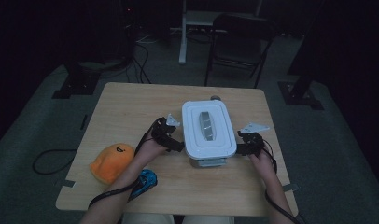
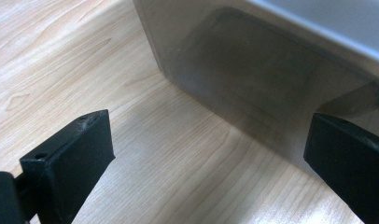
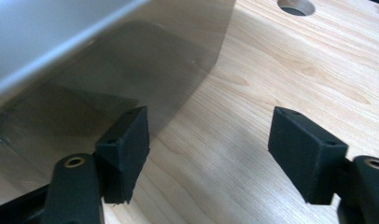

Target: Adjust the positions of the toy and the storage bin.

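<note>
Container (image 1: 208,128) lid plain, unlabelled; both grippers open alongside.

A light wooden table (image 1: 131,112) with visible grain is seen from the high view, standing on a grey carpeted floor (image 1: 33,140). Near its middle, a clear plastic box with a white lid (image 1: 208,133) is set directly on the wood. At the left front, an orange plush toy (image 1: 112,162) is laid, and a small blue object (image 1: 146,181) is placed just beside it, nearer the front edge. A round hole (image 3: 296,6) is cut into the tabletop near the box.
</note>
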Motion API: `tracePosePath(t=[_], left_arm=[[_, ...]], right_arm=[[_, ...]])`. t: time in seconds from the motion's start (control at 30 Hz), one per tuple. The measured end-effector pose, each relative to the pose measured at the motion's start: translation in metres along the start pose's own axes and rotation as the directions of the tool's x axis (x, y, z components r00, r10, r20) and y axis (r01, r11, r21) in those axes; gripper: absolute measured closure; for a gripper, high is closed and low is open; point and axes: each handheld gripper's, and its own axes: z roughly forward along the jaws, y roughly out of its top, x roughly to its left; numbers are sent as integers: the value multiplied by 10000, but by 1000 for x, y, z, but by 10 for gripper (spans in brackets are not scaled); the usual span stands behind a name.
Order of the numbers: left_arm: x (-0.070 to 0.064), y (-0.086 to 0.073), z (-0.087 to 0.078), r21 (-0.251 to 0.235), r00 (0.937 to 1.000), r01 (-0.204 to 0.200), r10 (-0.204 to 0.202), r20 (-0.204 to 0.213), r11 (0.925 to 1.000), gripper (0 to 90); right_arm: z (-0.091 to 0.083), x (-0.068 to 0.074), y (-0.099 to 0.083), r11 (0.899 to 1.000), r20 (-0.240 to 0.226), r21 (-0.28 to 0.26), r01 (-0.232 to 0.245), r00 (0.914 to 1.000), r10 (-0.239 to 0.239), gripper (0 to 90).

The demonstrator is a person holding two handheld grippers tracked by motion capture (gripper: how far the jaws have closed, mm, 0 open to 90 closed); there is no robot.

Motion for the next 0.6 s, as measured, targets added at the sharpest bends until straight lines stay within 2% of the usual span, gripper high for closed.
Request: tracePosePath(t=[0.07,0.13,0.17,0.2,0.27,0.3,0.37,0.4,0.43,0.5,0.6], left_arm=[[4,-2,2,-132,9999,168,-167,27,9998,19],[8,-2,4,-78,9995,89,-91,-312,9999,20],[8,-2,4,-78,9995,89,-91,-312,9999,20],[16,0,7,-86,9979,371,-375,-532,9993,20],[19,1,9,-63,9968,421,-424,-680,9991,20],[25,4,12,-201,9953,663,-676,-698,9976,20],[26,6,13,-189,9944,666,-680,-809,9976,20],[31,9,16,-224,9941,739,-755,-785,9970,20],[31,9,16,-224,9941,739,-755,-785,9970,20],[36,13,21,-238,9933,791,-809,-828,9966,20],[40,17,25,-256,9923,888,-907,-844,9957,20]], right_arm=[[2,0,-1,9997,142,218,-106,9998,103,259],[2,-1,-1,9999,442,65,-144,9989,141,259],[2,-1,-1,9999,442,65,-144,9989,141,259],[3,-8,0,9979,740,-289,-583,9954,603,260],[5,-12,2,9962,1082,-376,-789,9907,825,263],[7,-15,3,9960,1157,-462,-768,9899,817,262],[10,-18,5,9958,1279,-565,-717,9887,784,262],[14,-22,9,9921,1063,-742,-1008,9884,1083,262],[15,-23,11,9911,1091,-768,-1087,9872,1167,262],[20,-24,17,9913,1389,-755,-1078,9833,1175,261],[24,-25,22,9902,1442,-845,-1116,9819,1230,238]])
